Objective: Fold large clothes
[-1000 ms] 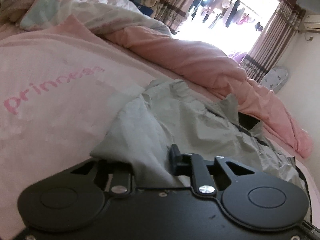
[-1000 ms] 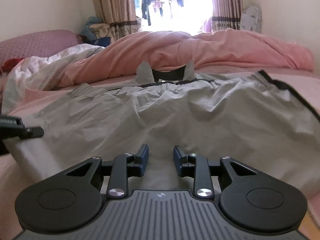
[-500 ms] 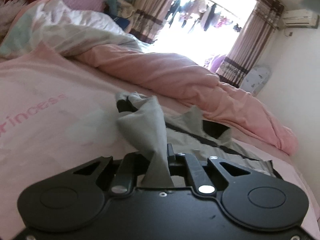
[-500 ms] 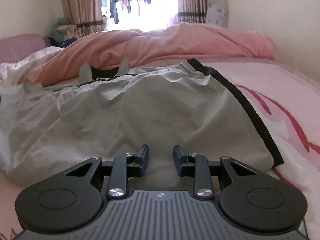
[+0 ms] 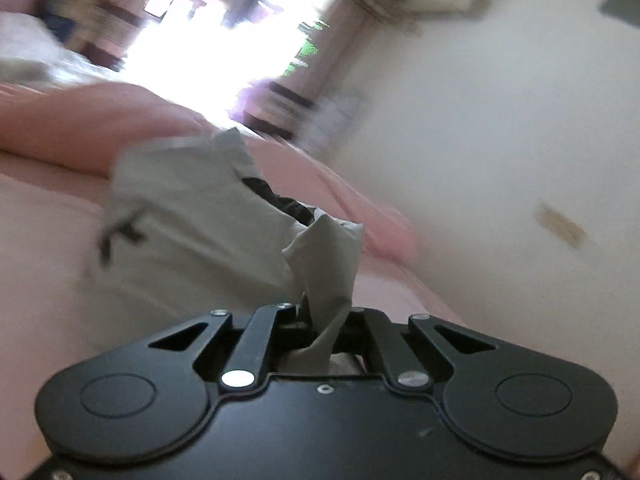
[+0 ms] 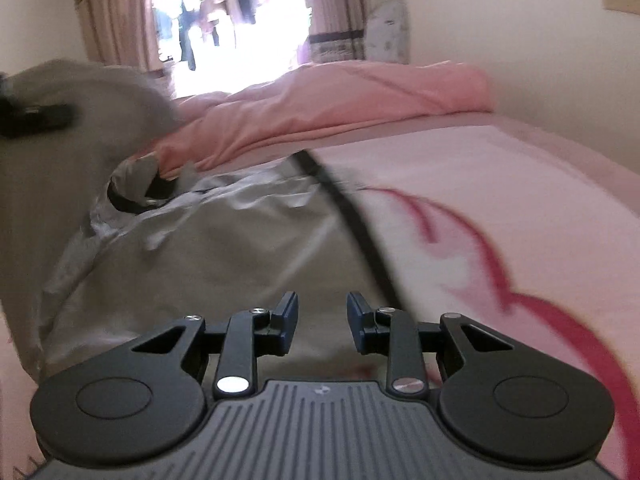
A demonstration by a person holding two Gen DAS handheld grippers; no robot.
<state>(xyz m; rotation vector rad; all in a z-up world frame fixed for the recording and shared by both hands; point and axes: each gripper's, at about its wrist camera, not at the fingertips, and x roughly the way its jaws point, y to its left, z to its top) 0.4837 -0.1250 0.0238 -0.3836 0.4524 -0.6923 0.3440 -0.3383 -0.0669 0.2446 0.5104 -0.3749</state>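
The garment point(image 6: 208, 248) lies spread on the bed point(image 6: 500, 184), a grey, thin, limp cloth with a dark trim point(image 6: 360, 232) along one edge. The left gripper point(image 5: 324, 316) is clenched on a bunched corner, which stands up from its jaws. The right gripper point(image 6: 322, 316) hangs over the near hem, jaws apart and empty. Judged light and floppy; best taken at corners or trim, both ends supported.
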